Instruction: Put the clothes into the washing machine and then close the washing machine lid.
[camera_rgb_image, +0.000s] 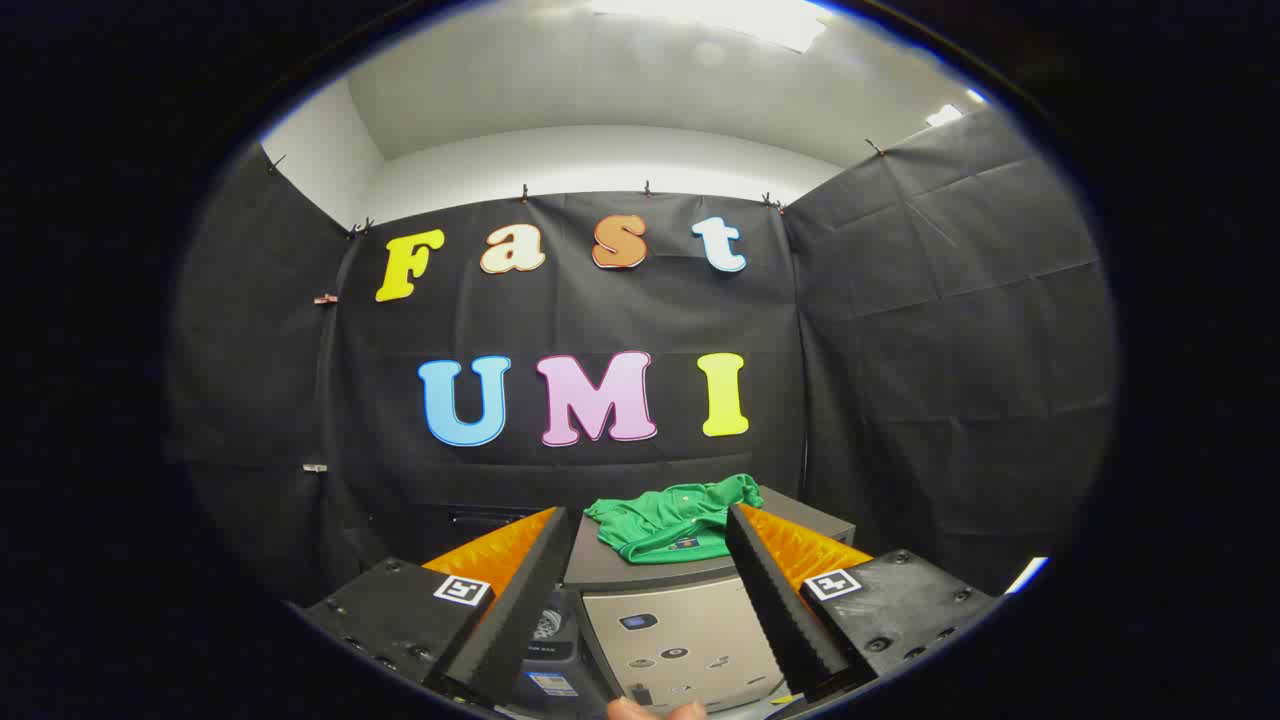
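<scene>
In the gripper view, the tongs (640, 575) stand wide open and empty. Beyond them a crumpled green shirt (675, 520) lies on top of the washing machine (680, 630). The shirt looks light, soft and floppy; a raised fold near its middle seems the best pinch.

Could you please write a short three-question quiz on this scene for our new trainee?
1. True or false: the green shirt lies on top of the washing machine.
2. The gripper has its fingers: (a) shut on the shirt, (b) open and holding nothing, (c) shut on the machine's lid.
3. Fill in: the shirt lies ___ the fingertips, not between them.

Key
1. True; it lies crumpled on the machine's flat grey top.
2. (b); the fingers stand apart, with the shirt seen in the gap beyond them.
3. Beyond.
</scene>
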